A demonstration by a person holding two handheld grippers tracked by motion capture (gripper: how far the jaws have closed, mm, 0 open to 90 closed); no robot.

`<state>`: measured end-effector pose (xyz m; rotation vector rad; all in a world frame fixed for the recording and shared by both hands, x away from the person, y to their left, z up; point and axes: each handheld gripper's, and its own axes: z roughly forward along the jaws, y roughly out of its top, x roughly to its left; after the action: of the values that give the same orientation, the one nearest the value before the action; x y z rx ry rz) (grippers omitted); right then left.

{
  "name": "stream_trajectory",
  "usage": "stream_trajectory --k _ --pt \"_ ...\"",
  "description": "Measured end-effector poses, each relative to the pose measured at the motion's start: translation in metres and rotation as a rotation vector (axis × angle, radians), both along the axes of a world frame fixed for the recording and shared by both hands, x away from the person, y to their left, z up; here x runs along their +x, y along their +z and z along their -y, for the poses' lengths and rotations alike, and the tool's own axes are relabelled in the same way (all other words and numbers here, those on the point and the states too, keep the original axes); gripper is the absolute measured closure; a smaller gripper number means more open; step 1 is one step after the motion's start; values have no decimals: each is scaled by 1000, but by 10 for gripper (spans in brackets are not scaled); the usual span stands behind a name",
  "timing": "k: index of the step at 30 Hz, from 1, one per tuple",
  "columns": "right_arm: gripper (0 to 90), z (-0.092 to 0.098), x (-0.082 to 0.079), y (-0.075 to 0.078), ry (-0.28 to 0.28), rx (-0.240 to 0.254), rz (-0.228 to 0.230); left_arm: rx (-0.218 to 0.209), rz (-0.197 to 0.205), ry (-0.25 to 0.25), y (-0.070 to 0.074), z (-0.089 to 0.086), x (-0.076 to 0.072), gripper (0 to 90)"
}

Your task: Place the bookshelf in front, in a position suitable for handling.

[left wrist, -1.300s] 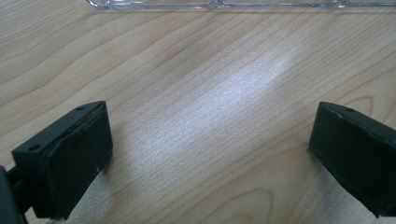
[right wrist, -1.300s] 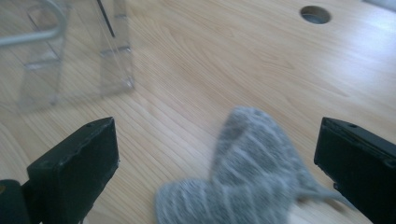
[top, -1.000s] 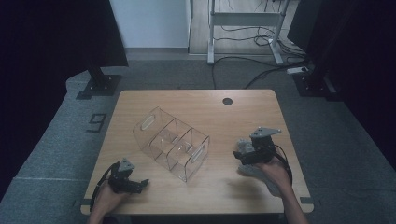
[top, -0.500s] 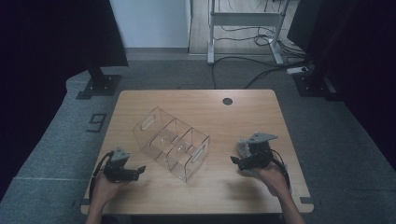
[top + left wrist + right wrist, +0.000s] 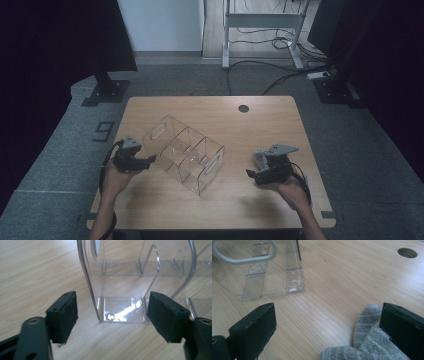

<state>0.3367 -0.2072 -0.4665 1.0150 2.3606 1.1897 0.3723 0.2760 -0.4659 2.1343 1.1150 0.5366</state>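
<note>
Organizer [image 5: 185, 155] lengthwise diagonal, far-left to near-right; left gripper [image 5: 149, 161] unclenched, closing; right gripper [image 5: 251, 173] released.

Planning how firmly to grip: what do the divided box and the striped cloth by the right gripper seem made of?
Divided box: likely clear hard plastic, glossy; the table shows through it and highlights glint. Striped cloth: soft knit or terry fabric, matte and fuzzy, perhaps a sock.

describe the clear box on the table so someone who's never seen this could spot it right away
On the wooden table, look left of the middle, between the two hand-held grippers. The clear plastic organizer sits there at an angle, split by see-through dividers into compartments, with a slot handle cut into each end wall. It is the one transparent thing there; the grey striped cloth near the right gripper is soft and opaque.
</note>
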Motion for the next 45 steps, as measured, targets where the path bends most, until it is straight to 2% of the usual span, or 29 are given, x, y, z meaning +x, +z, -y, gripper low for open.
stream_trajectory --k 2,3,4,9,12,13,20,25,30,32,35,38,42,45 --pt "9 -1 -1 0 1 -3 0 7 6 4 1 1 2 346" --pt "10 -2 -1 0 9 -6 -1 12 10 10 2 2 3 346" --pt "18 -5 -2 0 14 -13 -5 -11 7 5 3 4 4 430" --pt "22 -9 -3 0 28 -18 -11 -20 11 15 2 5 1 466" --pt "25 -12 -5 1 40 -18 -13 -63 5 14 2 0 -6 521" --pt "25 -12 -5 1 40 -18 -13 -63 5 14 2 0 -6 529" --pt "21 -19 -8 2 65 -12 -20 -51 5 -11 2 3 -29 566" --pt "14 -22 -9 1 75 -12 -28 -51 1 -6 3 7 -38 589" --pt "0 -26 -11 0 88 -13 -34 -50 -8 -23 4 15 -51 610" --pt "0 -28 -13 -1 95 -15 -41 -56 -11 -35 4 21 -60 611" --pt "0 -29 -14 -1 102 -13 -44 -68 -19 -42 4 25 -64 611" --pt "0 -30 -16 -1 113 -8 -43 -82 -51 -57 -1 33 -71 612" --pt "0 -32 -17 0 111 -3 -42 -85 -59 -69 -3 37 -76 604" --pt "0 -38 -19 1 130 -4 -39 -104 -67 -89 -4 40 -81 593"
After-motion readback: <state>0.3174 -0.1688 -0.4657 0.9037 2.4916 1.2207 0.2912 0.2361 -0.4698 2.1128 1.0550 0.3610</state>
